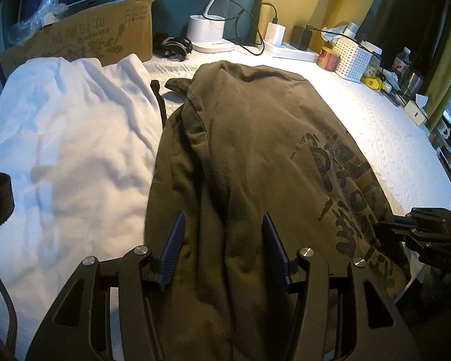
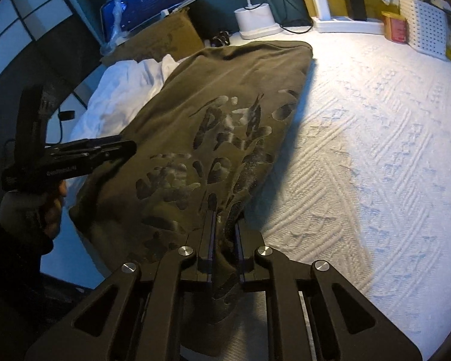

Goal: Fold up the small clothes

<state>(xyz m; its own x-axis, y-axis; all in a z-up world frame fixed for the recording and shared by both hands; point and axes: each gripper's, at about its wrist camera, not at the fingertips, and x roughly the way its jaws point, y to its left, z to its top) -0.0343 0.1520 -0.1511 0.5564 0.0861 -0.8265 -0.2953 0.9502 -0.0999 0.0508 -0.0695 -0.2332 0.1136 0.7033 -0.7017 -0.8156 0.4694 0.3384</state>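
**Soft olive shirt, pinched at one corner, waiting on a second hold**

The olive shirt (image 1: 255, 138) lies along the white textured bedcover (image 2: 375, 150), already doubled lengthwise, with its dark printed lettering (image 2: 219, 150) facing up. I judge it light and limp: a thick knit that drapes, bunches into ridges and keeps no shape of its own. It will sag between any two holds, so I want it taken at the near corners or hem edge, not mid-panel, where I would only gather a loose lump. The print may drag a little against itself when folded over.

My right gripper (image 2: 222, 225) has its jaws nearly together on a bunch of the shirt's near edge; cloth is clearly squeezed between the pads and hangs down behind them. My left gripper (image 1: 222, 240) stands about half open over the near end of the shirt, its ribbed blue pads (image 1: 174, 240) straddling a raised fold. I cannot tell whether they press the cloth, and I read it as holding nothing.

Just left of the shirt lies a rumpled white garment (image 1: 69, 126), touching or overlapping its edge. Beyond are a cardboard box (image 1: 84, 39), a white lamp base (image 1: 207, 33), a power strip with chargers (image 1: 288, 49) and a white perforated basket (image 1: 351, 57), all well apart from the fold.
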